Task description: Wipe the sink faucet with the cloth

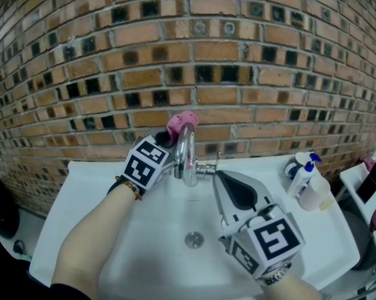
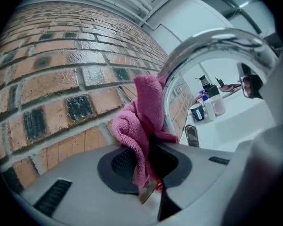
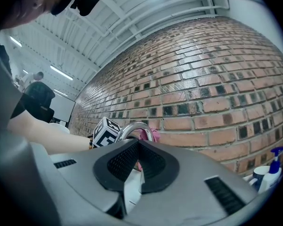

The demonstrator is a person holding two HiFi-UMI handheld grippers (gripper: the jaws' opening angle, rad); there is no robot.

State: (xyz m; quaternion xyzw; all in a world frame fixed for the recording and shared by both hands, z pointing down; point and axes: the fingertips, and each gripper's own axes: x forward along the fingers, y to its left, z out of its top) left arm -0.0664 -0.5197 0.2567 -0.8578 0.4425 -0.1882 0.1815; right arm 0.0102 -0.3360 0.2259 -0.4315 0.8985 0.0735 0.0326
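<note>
A chrome faucet (image 1: 185,155) arches over the white sink (image 1: 81,192) in front of a brick wall. My left gripper (image 1: 171,137) reaches in from the left, shut on a pink cloth (image 1: 182,122) that sits bunched against the top of the faucet's arch, on its wall side. In the left gripper view the cloth (image 2: 143,126) is pinched between the pads, and the faucet (image 2: 212,44) curves just to its right. My right gripper (image 1: 217,174) is shut and empty, its tip beside the faucet's small handle (image 1: 206,167). The right gripper view shows the faucet (image 3: 134,127) and the cloth (image 3: 149,134) beyond the closed jaws.
The drain (image 1: 194,239) lies at the bottom of the basin. A blue-topped pump bottle (image 1: 303,179), a white bottle and a dark mug (image 1: 293,169) stand on the sink's right rim. The brick wall (image 1: 175,55) is close behind the faucet.
</note>
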